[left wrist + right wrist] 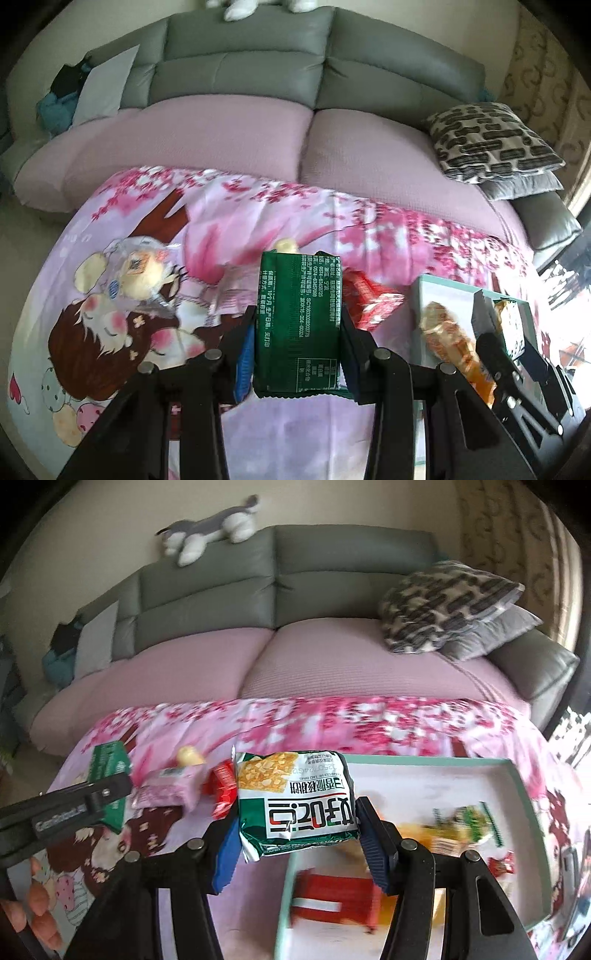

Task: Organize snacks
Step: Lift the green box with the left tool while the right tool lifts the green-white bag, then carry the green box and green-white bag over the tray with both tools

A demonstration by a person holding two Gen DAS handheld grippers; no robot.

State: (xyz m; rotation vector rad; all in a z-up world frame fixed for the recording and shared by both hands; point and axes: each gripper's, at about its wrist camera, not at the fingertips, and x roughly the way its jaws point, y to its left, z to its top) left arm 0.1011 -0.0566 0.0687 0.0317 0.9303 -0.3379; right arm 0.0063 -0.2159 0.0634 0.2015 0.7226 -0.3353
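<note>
Now both grippers are clamping packets: the right gripper [297, 834] is holding the white-green snack [295, 801] at the tray [517, 786]'s left rim, nearer than the left gripper [297, 325] gripping the green packet [299, 325].

You've got glossy crinkly foil on the green snack pack [297, 325] & white-green pack [295, 805]; matt printed cloth [258, 206] underneath; sofa back [243, 70] smooth, leather-like; fingers [243, 354] ribbed blue plastic.
</note>
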